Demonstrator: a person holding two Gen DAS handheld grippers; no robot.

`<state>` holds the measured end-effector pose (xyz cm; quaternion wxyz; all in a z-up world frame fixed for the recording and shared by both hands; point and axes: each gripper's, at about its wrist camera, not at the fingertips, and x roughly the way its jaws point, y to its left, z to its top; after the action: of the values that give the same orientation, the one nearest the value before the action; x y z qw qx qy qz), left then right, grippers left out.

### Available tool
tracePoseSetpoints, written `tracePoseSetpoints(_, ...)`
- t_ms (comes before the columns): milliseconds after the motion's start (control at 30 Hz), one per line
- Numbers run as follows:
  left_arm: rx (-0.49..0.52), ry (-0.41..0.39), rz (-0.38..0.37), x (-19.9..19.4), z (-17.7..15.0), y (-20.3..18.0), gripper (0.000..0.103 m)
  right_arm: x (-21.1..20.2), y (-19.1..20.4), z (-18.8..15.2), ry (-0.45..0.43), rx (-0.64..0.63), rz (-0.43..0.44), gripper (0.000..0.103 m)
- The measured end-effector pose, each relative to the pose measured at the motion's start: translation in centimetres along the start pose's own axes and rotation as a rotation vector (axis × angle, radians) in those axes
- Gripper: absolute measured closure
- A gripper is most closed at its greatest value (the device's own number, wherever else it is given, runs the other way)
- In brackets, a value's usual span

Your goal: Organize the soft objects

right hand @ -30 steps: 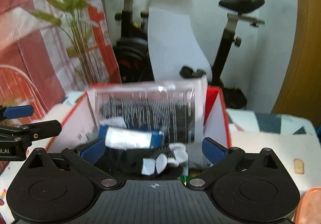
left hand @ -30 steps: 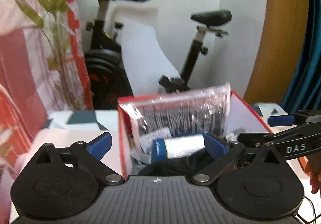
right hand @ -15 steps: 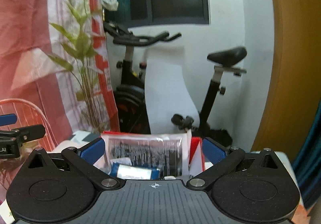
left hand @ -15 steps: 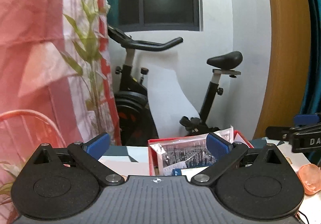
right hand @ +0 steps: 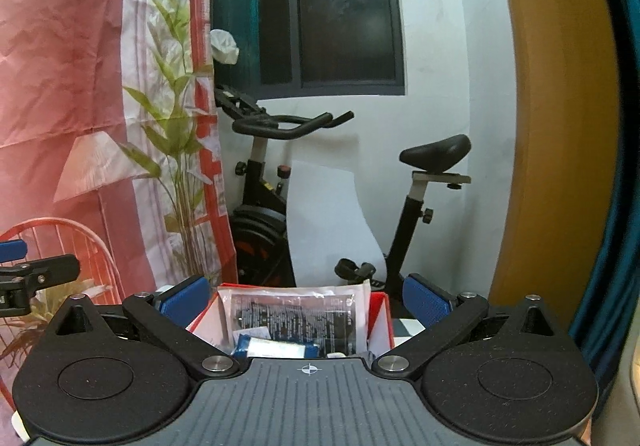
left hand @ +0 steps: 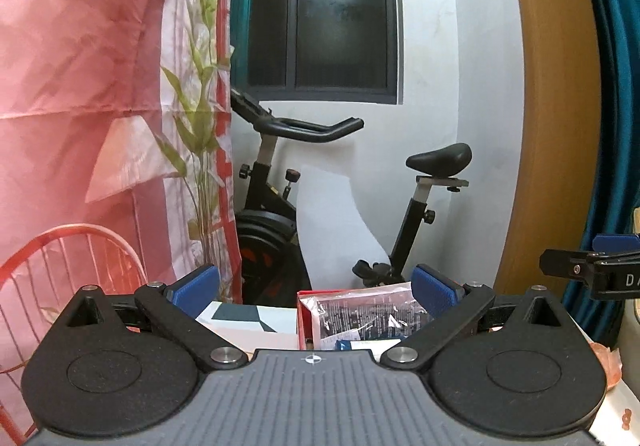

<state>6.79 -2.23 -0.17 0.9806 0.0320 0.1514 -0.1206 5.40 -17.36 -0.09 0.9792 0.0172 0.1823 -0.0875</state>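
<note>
A red box with white inner walls point(left hand: 305, 312) point(right hand: 382, 320) stands on the table in front of both grippers. A clear plastic packet with black print point(left hand: 368, 312) point(right hand: 294, 316) stands upright in it, with a blue-and-white packet point(left hand: 352, 344) point(right hand: 276, 348) at its foot. My left gripper point(left hand: 316, 292) is open and empty, held back from the box and level. My right gripper point(right hand: 306, 296) is open and empty, likewise drawn back. The right gripper's finger shows at the far right of the left wrist view point(left hand: 592, 270); the left one's finger shows at the far left of the right wrist view point(right hand: 36, 274).
A black exercise bike point(left hand: 288, 206) point(right hand: 272, 202) stands behind the table against the white wall. A pink curtain with a plant print point(left hand: 80, 106) hangs on the left, with a red wire chair point(left hand: 68, 266) below it. A wooden frame point(left hand: 556, 126) and teal curtain are at the right.
Both grippers have pulled back and tilted up from close over the box. The box and its packets now look small and low in both views. Both grippers stayed open.
</note>
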Motion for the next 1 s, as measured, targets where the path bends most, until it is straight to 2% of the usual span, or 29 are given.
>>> tracePoseSetpoints(133,0.019,-0.019,0.006,-1.6,-0.2,-0.2,0.0,-1.6,0.0,-0.5,-0.009,0.005,-0.005,0.0)
tracePoseSetpoints(367,-0.011,-0.046,-0.009,-2.7,-0.1,0.1,0.0,-3.2,-0.3,-0.5,-0.037,0.005,-0.023,0.0)
tracePoseSetpoints(1000,-0.017,-0.052,0.006,-3.3,-0.1,0.2,0.0,-3.9,-0.5,-0.4,-0.042,-0.004,-0.037,0.0)
